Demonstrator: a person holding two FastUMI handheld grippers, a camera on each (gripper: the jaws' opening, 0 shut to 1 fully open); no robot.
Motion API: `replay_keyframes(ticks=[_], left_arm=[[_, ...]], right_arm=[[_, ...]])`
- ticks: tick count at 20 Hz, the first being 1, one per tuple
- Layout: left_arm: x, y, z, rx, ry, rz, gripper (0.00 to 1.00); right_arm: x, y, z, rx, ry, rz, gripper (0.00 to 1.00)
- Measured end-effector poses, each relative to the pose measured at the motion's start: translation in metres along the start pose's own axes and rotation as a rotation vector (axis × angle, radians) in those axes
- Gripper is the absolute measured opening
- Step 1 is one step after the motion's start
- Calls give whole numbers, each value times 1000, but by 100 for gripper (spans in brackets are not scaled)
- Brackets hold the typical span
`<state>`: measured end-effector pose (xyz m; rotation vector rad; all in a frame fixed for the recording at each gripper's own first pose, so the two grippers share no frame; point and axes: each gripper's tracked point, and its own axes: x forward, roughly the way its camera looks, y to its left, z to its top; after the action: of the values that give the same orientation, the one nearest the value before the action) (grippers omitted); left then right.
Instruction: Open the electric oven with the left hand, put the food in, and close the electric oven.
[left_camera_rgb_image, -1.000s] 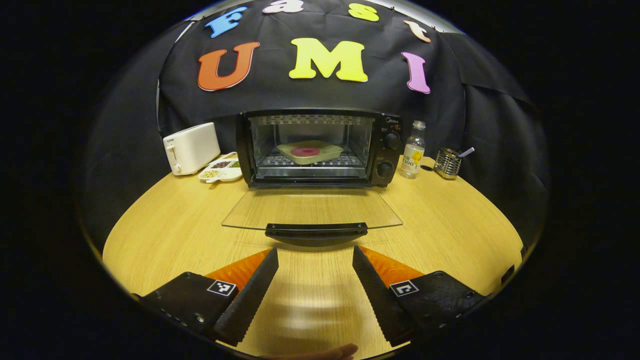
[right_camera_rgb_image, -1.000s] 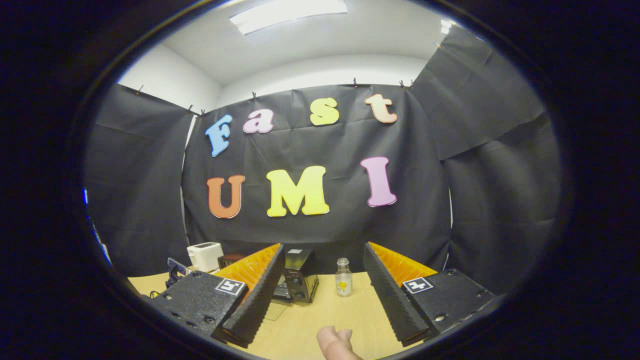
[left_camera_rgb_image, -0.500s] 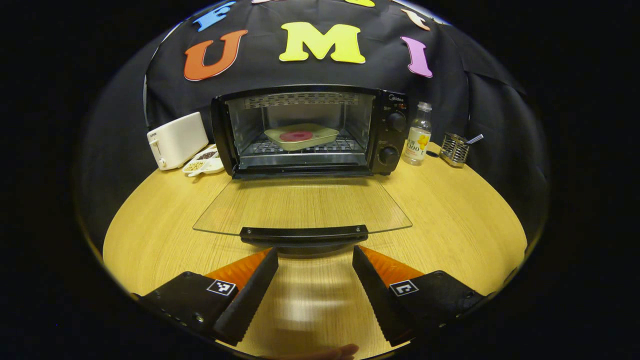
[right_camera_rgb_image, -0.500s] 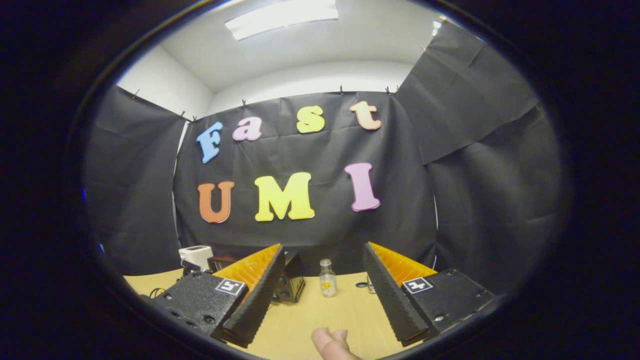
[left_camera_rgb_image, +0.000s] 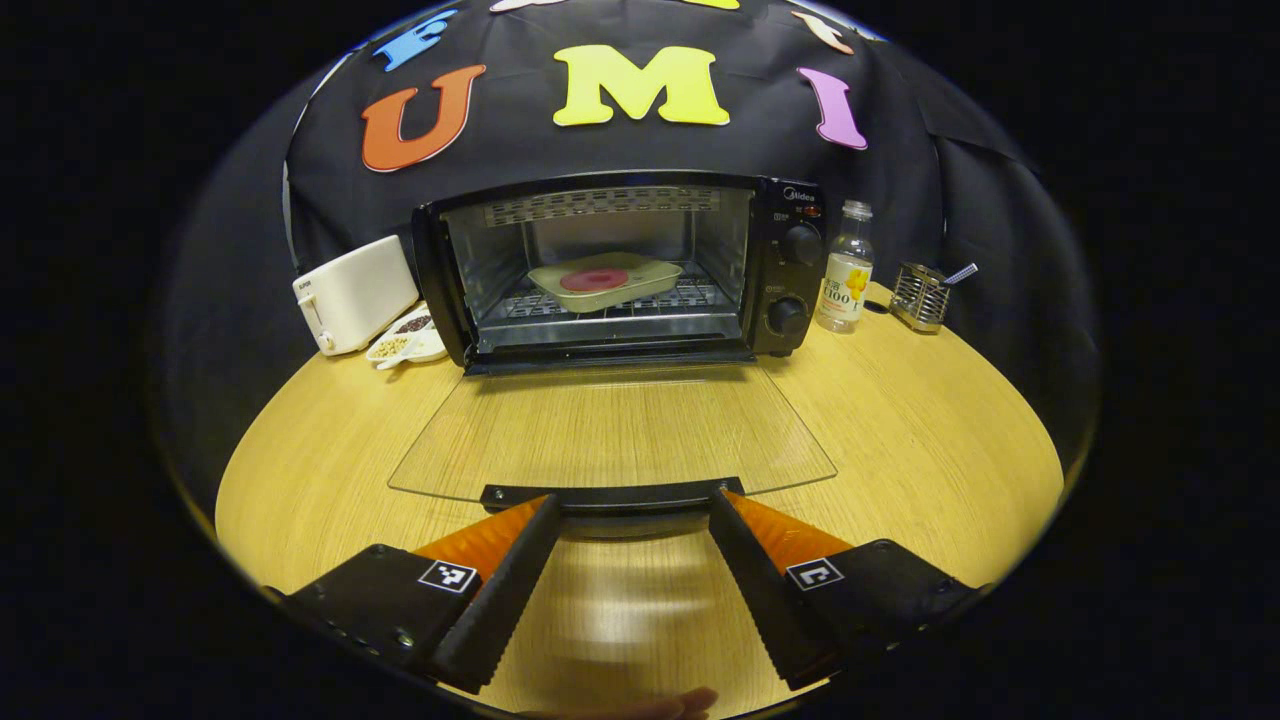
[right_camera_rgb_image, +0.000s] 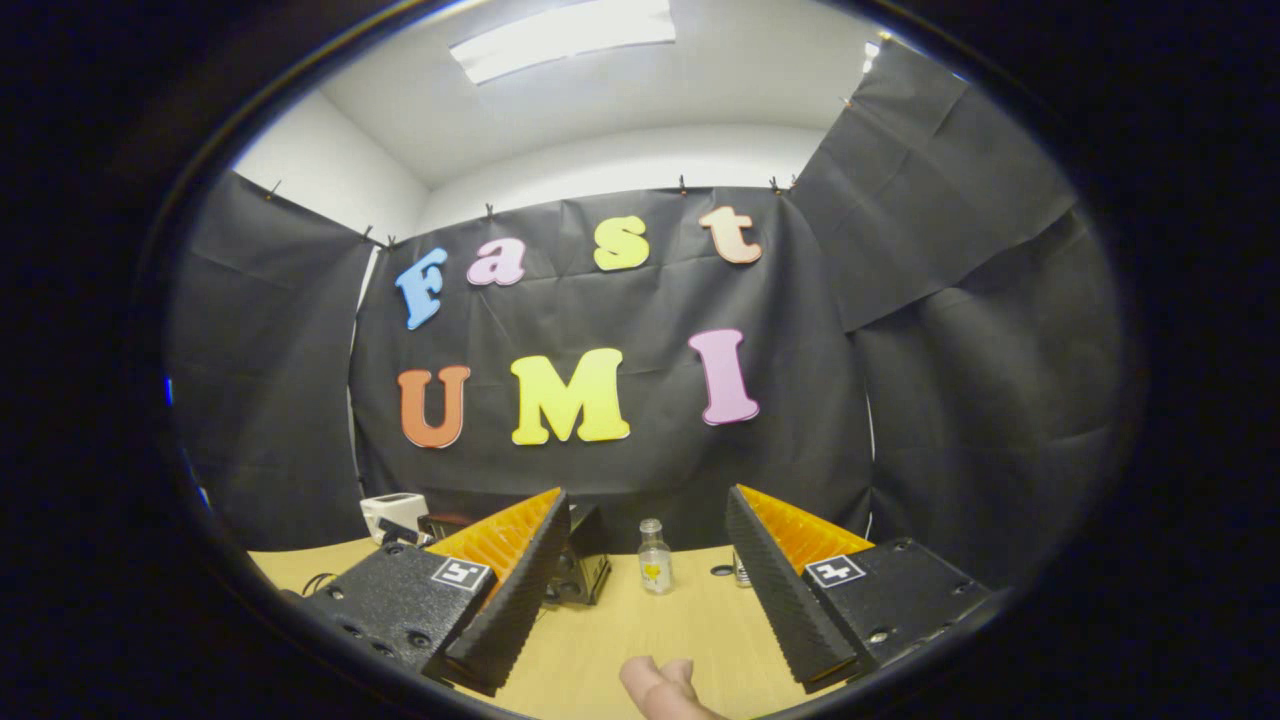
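Left gripper view, table (left_camera_rgb_image: 900, 440): round light-wood top carrying everything, with the electric oven as the landmark
Electric oven (left_camera_rgb_image: 780, 270): black, at the back of the table against the booth wall, cavity open toward the camera
Oven door (left_camera_rgb_image: 610, 430): glass, folded flat down in front of the oven, its black handle (left_camera_rgb_image: 610, 496) at the near edge
Left gripper (left_camera_rgb_image: 632, 510): fingers spread wide, holding nothing; the tips sit at the two ends of the door handle, contact unclear
Toaster (left_camera_rgb_image: 352, 292): white, just left of the oven
Food tray (left_camera_rgb_image: 603, 279): pale dish with a red round piece on it, on the wire rack inside the oven
Bottle (left_camera_rgb_image: 845, 281): clear with a yellow label, just right of the oven by its knobs
Utensil holder (left_camera_rgb_image: 918, 298): metal mesh, right of the bottle
Snack dish (left_camera_rgb_image: 405, 342): white, divided, in front of the toaster, left of the oven
Right gripper (right_camera_rgb_image: 648, 510): raised and aimed at the wall, fingers wide apart, empty; oven part hidden behind its left finger, bottle between the fingers
Fingertip (right_camera_rgb_image: 655, 685): a person's, at the bottom edge of the right gripper view
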<state>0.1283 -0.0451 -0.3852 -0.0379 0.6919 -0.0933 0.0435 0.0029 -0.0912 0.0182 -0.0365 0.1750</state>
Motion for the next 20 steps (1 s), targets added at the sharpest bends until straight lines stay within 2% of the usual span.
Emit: replay_keyframes(ticks=[2, 3, 4, 11, 12, 13, 20], left_arm=[[0, 0, -4, 12, 7, 5, 96], [2, 1, -5, 19, 10, 8, 96], [3, 1, -6, 19, 10, 4, 96], [2, 1, 0, -8, 16, 4, 96], [-1, 2, 4, -6, 3, 9, 100], [-3, 1, 8, -5, -6, 9, 96], [-11, 3, 31, -13, -27, 19, 96]], right_arm=[[0, -1, -4, 1, 7, -1, 94], [1, -2, -4, 4, 10, -3, 99], [1, -2, -4, 6, 13, -8, 94], [0, -4, -13, 31, 40, -10, 94], [0, -4, -13, 29, 41, -9, 94], [1, -4, -12, 29, 41, -10, 94], [1, -11, -20, 35, 64, -24, 94]])
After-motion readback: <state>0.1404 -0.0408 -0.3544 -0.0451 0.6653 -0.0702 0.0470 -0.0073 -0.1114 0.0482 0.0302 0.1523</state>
